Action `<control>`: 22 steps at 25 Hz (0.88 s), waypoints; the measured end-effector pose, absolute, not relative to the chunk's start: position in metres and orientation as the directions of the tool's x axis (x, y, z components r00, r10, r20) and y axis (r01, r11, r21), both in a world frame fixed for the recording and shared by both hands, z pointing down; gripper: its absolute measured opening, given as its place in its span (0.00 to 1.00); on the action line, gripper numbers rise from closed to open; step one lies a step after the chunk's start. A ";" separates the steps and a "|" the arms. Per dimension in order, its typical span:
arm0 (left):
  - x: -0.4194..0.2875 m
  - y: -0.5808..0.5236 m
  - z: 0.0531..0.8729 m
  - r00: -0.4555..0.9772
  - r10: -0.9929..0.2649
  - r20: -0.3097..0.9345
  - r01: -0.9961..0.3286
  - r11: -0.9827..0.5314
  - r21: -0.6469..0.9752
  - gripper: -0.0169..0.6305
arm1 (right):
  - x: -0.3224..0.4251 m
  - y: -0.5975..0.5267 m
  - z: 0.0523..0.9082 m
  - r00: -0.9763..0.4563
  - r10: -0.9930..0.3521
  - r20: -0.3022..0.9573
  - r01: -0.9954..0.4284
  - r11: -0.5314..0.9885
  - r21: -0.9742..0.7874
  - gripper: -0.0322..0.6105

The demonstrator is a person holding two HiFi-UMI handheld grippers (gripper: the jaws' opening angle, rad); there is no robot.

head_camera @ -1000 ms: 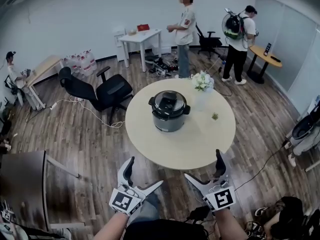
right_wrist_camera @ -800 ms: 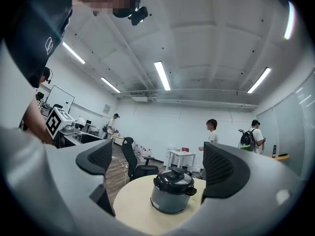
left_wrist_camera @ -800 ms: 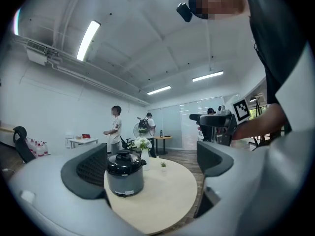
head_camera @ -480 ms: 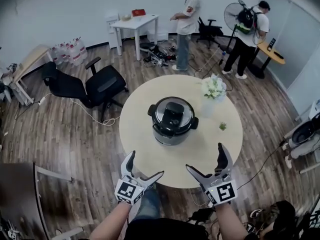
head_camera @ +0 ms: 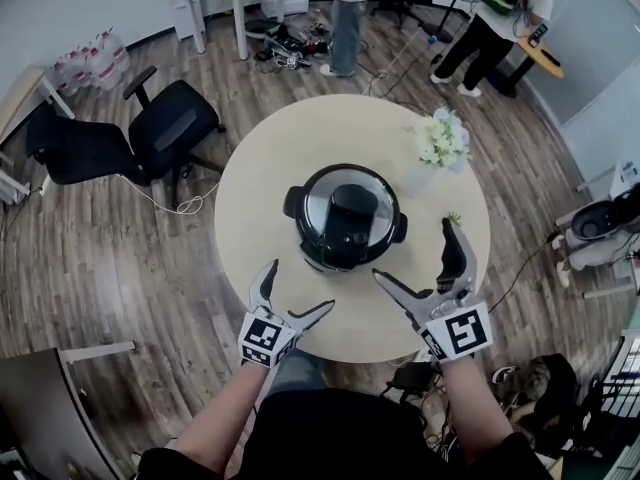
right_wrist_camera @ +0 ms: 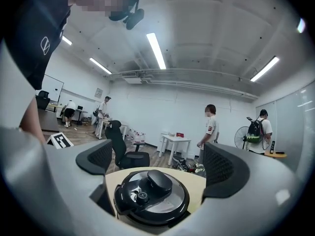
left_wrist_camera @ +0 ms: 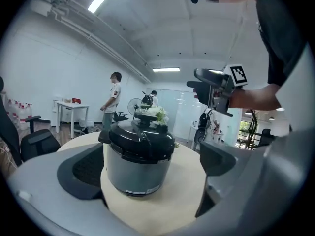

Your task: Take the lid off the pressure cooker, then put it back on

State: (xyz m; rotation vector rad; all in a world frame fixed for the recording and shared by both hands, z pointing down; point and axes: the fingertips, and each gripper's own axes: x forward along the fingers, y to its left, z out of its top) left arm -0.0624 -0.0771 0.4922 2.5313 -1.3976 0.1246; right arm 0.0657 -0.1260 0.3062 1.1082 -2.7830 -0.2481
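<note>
My left claw (head_camera: 298,288): spread wide, just been opening, nothing between; over the counter's (head_camera: 260,168) near edge.
My right claw (head_camera: 415,251): spread, empty, just right of the cooker.
Pressure cooker (head_camera: 345,216): mid-counter, lid (head_camera: 348,206) on, bare counter all round.
Hidden: flowers (head_camera: 440,140) partly behind the cooker in my left gripper view.

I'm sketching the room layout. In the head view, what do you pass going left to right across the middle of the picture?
Black office chair → pressure cooker on the round table → white flowers near the table's right edge.
</note>
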 end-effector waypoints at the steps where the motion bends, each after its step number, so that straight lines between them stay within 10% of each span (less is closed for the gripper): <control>1: -0.064 -0.084 0.500 0.545 -0.813 0.202 -0.837 -0.517 0.179 0.93 | 0.062 -0.133 0.308 -0.717 -0.694 0.073 -0.670 0.714 0.204 0.97; 22: -0.035 -0.153 0.603 0.501 -0.760 0.413 -0.852 -0.518 0.080 0.94 | 0.012 -0.221 0.398 -0.778 -0.411 0.475 -0.402 0.907 0.126 0.97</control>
